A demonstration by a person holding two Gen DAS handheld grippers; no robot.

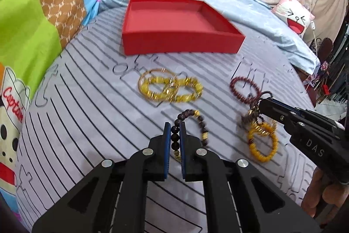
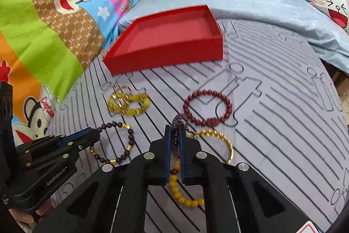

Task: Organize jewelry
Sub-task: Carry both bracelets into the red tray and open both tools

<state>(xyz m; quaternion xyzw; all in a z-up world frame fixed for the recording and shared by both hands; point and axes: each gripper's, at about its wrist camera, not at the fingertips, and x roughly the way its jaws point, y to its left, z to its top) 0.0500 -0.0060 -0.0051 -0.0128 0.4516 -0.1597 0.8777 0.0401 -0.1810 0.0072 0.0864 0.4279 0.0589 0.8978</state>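
My left gripper [image 1: 175,127] is shut on a dark bead bracelet with gold beads [image 1: 197,123], which also shows in the right wrist view [image 2: 115,141]. My right gripper [image 2: 174,129] is shut on a dark purple bead bracelet [image 2: 177,120] and appears in the left wrist view [image 1: 260,103]. An open, empty red box [image 1: 174,40] [image 2: 170,54] sits farther back on the striped bedsheet. A dark red bead bracelet [image 2: 207,108], a yellow bead bracelet [image 2: 183,195], a gold bangle [image 2: 220,141] and a tangle of yellow-gold bracelets [image 2: 127,103] lie on the sheet.
A colourful cartoon blanket [image 1: 32,36] rises at the left. A light blue quilt [image 1: 240,6] and a cartoon pillow [image 1: 294,14] lie behind and to the right of the box. The bed edge is at the far right.
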